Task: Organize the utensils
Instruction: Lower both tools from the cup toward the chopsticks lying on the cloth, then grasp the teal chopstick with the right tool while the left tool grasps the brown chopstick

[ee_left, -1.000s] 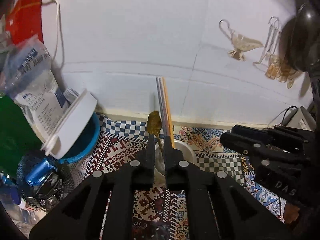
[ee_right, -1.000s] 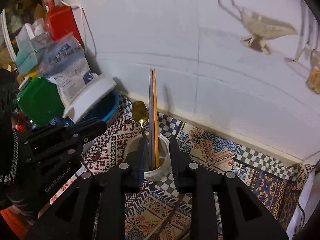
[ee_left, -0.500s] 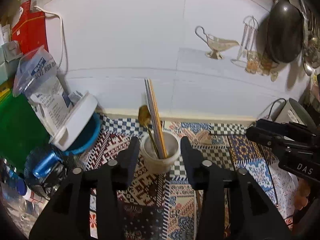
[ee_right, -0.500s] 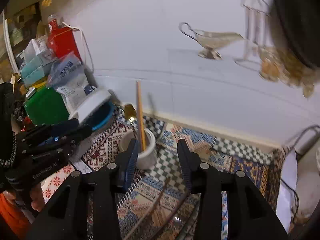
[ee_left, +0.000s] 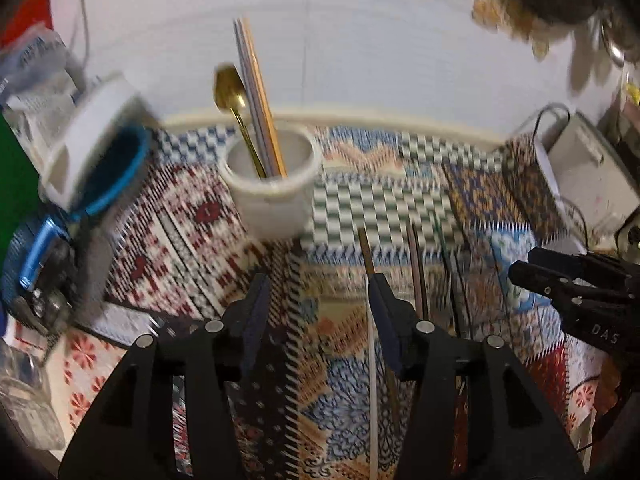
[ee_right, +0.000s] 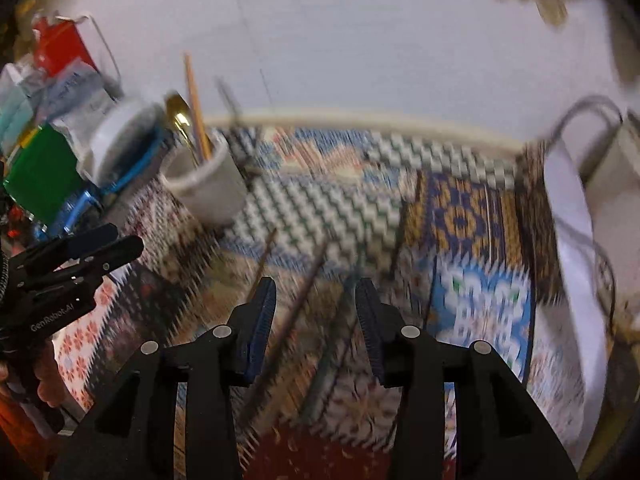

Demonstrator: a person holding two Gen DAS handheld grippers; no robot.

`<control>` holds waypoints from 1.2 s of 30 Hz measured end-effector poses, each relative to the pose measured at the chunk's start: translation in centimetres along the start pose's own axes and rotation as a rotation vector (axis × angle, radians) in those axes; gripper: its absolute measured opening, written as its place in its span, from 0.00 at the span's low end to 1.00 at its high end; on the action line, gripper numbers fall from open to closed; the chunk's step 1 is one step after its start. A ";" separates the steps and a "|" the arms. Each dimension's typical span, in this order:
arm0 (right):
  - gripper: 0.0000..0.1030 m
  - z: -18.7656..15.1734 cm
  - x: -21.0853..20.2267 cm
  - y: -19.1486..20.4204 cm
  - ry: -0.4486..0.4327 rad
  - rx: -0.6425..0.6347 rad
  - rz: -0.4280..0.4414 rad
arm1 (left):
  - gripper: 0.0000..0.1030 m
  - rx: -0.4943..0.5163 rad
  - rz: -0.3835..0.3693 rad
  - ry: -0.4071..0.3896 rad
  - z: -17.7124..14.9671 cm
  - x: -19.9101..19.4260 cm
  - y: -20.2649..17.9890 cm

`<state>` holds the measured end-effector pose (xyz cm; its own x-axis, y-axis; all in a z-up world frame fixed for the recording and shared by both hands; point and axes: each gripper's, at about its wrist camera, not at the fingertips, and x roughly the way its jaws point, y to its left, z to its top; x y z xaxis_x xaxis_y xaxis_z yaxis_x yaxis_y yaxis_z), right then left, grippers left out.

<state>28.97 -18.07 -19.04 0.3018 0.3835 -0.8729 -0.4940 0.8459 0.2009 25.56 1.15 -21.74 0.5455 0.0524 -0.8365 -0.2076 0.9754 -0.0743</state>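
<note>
Patterned mat [ee_left: 360, 200]: covers the counter under everything; the white cup stands on it toward the wall, the loose utensils lie on it nearer the cameras.
Wall [ee_left: 360, 60]: white, just behind the white cup.
White cup [ee_left: 272, 184]: upright on the patterned mat; it holds the gold spoon and the chopsticks. In the right wrist view the white cup [ee_right: 204, 184] sits up and to the left, blurred.
Blue-rimmed tub [ee_left: 108, 172]: just left of the white cup, with a white lid leaning on it.
Left gripper [ee_left: 316, 300]: hangs over the patterned mat on the near side of the white cup; its jaws have just been opening and stand apart, gripping nothing. A pale stick and a brown stick on the mat pass along the inner edge of its right finger, untouched as far as can be told.
Right gripper [ee_right: 316, 296]: to the right of the white cup, over the loose utensils; jaws spread, pads pressing on nothing, blurred sticks on the mat showing between them.
Loose utensils [ee_left: 416, 264]: thin dark and brown sticks lying right of the white cup; their kind is blurred.
Chopsticks [ee_left: 256, 92]: bundled upright in the white cup, leaning toward the wall.
Gold spoon [ee_left: 230, 88]: bowl up, handle down inside the white cup, left of the chopsticks.
</note>
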 end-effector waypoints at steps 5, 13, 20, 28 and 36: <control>0.37 -2.6 2.8 -1.0 0.087 0.032 -0.018 | 0.48 0.014 -0.001 0.069 -2.1 2.2 -1.0; 0.36 -5.0 6.6 -0.1 0.176 0.013 -0.024 | 0.48 0.026 -0.018 0.136 -4.1 4.1 -1.7; 0.07 -5.3 6.6 -1.1 0.167 0.024 -0.049 | 0.48 0.048 -0.039 0.143 -4.3 4.4 -2.3; 0.06 -7.0 4.3 -5.7 0.190 0.133 -0.069 | 0.36 0.045 -0.074 0.165 -4.1 5.5 -2.1; 0.06 -5.0 5.0 -6.8 0.198 0.137 -0.029 | 0.34 0.013 -0.118 0.194 -1.8 8.1 -2.1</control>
<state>29.74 -23.77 -26.96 0.1418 0.2899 -0.9465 -0.3687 0.9028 0.2213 28.92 -0.83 -29.36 0.3989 -0.1035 -0.9111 -0.1404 0.9750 -0.1722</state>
